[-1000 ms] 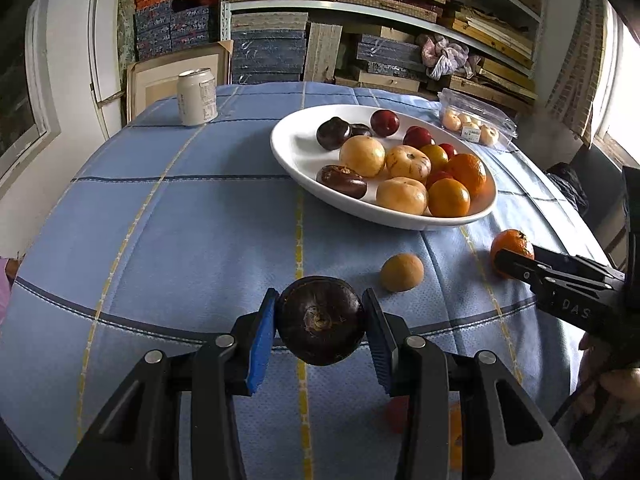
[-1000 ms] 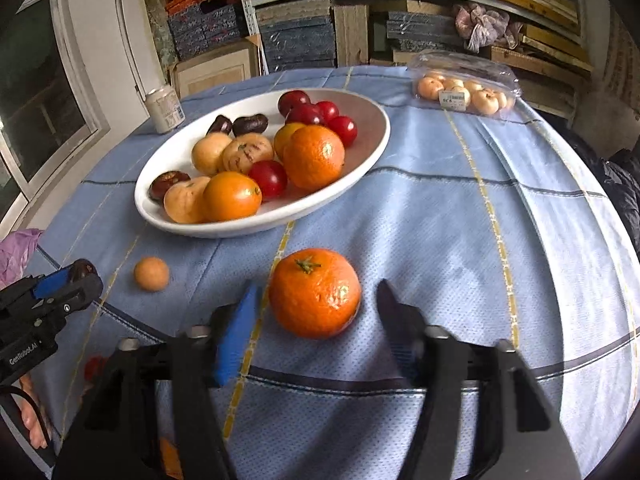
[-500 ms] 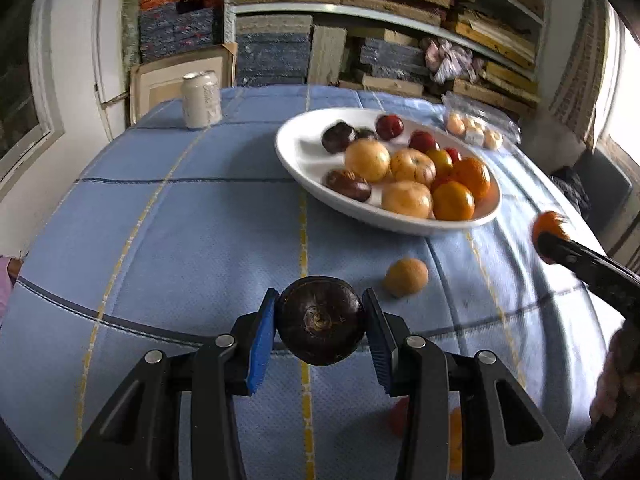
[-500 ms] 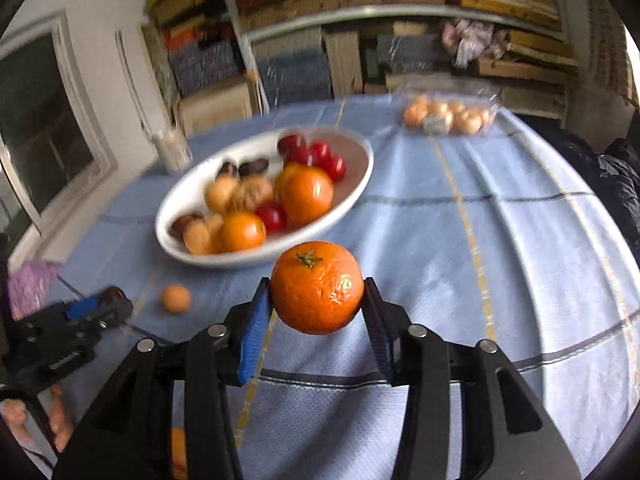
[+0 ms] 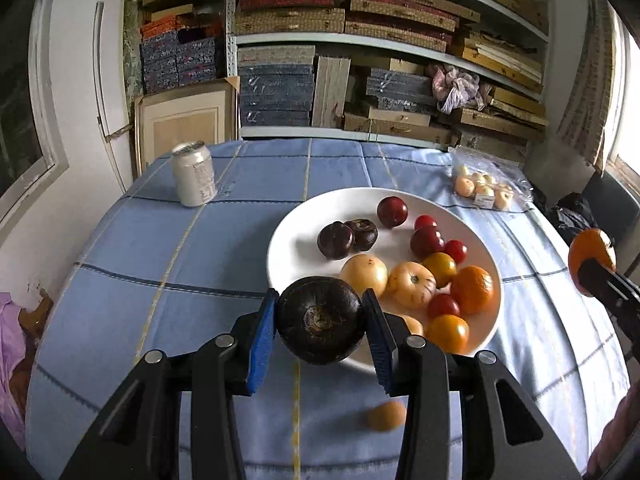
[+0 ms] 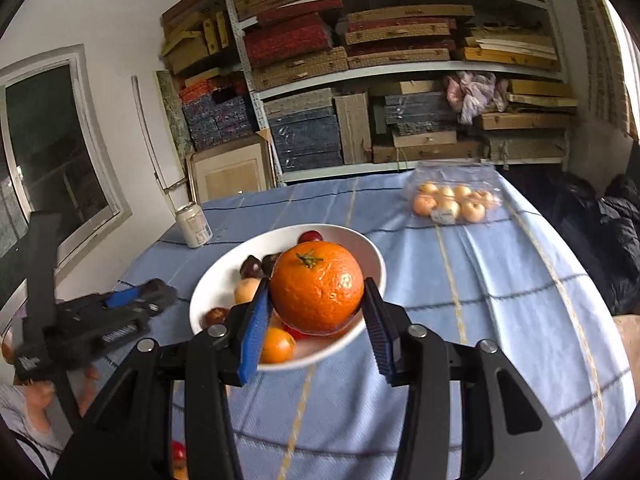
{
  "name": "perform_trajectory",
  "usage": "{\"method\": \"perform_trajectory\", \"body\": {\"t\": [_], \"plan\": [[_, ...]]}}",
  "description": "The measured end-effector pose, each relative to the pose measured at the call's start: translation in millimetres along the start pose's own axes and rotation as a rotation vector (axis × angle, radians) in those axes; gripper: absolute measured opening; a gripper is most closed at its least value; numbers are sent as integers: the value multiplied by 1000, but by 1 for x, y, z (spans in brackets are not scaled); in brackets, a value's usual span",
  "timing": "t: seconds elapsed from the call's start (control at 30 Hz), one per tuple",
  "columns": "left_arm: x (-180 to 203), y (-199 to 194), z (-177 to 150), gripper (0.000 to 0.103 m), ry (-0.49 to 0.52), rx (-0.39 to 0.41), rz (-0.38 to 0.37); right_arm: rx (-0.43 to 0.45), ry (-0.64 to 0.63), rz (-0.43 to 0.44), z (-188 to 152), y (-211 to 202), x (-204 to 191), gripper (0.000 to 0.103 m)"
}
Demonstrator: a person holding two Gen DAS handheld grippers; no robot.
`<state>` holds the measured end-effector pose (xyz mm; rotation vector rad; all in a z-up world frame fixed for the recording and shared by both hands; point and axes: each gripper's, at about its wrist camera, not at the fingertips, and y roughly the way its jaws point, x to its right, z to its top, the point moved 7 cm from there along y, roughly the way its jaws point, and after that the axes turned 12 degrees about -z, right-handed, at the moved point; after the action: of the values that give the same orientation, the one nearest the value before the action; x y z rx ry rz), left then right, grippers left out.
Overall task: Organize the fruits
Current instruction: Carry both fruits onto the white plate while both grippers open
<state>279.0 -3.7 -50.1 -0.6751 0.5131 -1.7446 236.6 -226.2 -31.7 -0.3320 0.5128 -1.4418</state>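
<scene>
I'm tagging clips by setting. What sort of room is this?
Probably a storeroom used as a dining spot: metal shelves stacked with flat boxes and boards, a table under a blue checked cloth, and a white dish of fruit.

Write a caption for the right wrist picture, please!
Right gripper holds an orange above a white bowl of fruit on a blue tablecloth.

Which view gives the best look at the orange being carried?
The right wrist view: the orange sits centred and sharp between the right hand-held gripper's blue pads, stem up. The left wrist view shows the same orange only small at the right edge, partly covered by that gripper.
</scene>
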Motion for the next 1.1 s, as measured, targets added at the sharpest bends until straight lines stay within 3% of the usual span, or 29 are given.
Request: {"method": "perform_trajectory", "body": {"t": [0.23, 0.53, 1.1], "plan": [[-11, 42, 8, 42, -61, -18, -25, -27, -62, 13, 1, 42, -31, 44], [-26, 71, 8, 43, -53, -8, 46, -57, -146, -26, -17, 81, -44, 44], [-26, 76, 8, 43, -30, 5, 58, -41, -196, -46, -23, 85, -53, 44]]}}
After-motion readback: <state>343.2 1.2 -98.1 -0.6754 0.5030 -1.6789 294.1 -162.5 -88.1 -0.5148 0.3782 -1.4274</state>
